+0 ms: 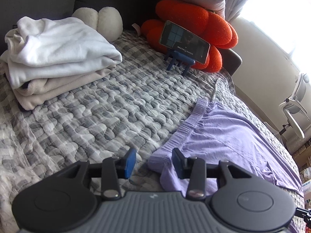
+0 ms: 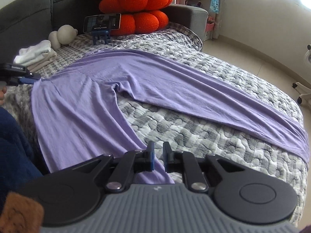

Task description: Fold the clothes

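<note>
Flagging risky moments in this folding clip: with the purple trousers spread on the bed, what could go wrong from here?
1. The far leg of the purple trousers runs toward the bed's edge and may slide off during a fold.
2. Both claws stand open; the left claw straddles only the waistband corner, the right claw the near leg's edge, so a grab could catch the quilt instead.

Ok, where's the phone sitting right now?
The phone stands on a blue stand at the bed's far end, against the orange cushions; in the right wrist view it is upper left, right of the folded clothes.

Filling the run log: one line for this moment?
purple trousers spread flat | left gripper open at waistband | right gripper open over leg hem
</note>
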{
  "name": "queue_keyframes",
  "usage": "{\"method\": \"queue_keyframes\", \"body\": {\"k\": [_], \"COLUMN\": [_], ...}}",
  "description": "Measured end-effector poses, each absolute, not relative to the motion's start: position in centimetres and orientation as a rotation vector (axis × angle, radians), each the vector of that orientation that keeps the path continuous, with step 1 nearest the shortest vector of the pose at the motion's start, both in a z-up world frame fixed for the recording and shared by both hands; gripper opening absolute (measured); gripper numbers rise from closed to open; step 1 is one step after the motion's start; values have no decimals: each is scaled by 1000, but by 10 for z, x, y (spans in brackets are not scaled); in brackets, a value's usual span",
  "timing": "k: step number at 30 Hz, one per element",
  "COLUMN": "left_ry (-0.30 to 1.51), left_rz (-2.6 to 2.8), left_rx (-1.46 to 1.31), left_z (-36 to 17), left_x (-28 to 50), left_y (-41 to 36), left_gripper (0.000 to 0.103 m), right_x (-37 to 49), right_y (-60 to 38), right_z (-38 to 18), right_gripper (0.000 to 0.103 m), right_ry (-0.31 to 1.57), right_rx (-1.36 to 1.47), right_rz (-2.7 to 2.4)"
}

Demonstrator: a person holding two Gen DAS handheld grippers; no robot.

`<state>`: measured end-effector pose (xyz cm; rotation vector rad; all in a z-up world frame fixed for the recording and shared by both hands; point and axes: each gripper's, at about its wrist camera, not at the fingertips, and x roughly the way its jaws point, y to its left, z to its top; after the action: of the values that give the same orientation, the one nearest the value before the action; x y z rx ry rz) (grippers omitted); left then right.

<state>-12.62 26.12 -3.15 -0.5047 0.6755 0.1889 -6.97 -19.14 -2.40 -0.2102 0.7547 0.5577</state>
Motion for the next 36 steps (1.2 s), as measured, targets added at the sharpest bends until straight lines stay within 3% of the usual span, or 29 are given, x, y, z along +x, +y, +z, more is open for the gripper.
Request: {"method": "queue_keyframes", "body": {"k": [7,9,11,14,18,29,31,36], "left_ry": [688,686,682,671,670,675,676,677], "left_rz": [178,178,174,174,177,193,196,211], "left_rx": [-466,-464,-468,-469,-472,-474,-458,-460], "left_z": [-33,-33,-32,-30,-28,-28,-27,-20], "left_x": [-123,-123,-124,-124,-124,-126,-126,-128], "left_y": [256,257,258,257,257,258,255,257], "left_gripper": [40,40,40,40,40,42,42,42], "right_x": [-55,-56,-57,-57,-55,-60,-63,-61], "right_y": [-170,-170,-171,-173,-170,-166,-162,-183], "right_z": [-40,-37,-33,-28,-32,-40,-43,-37], "right_gripper": [16,5,5,6,17,16,8,14], "right_ry": [804,799,779,755,773,771,737,677], "right_rx": [-205,-215,-225,-219,-216,-220,-293,-318], "right_rz": [622,611,598,585,600,619,589,354]}}
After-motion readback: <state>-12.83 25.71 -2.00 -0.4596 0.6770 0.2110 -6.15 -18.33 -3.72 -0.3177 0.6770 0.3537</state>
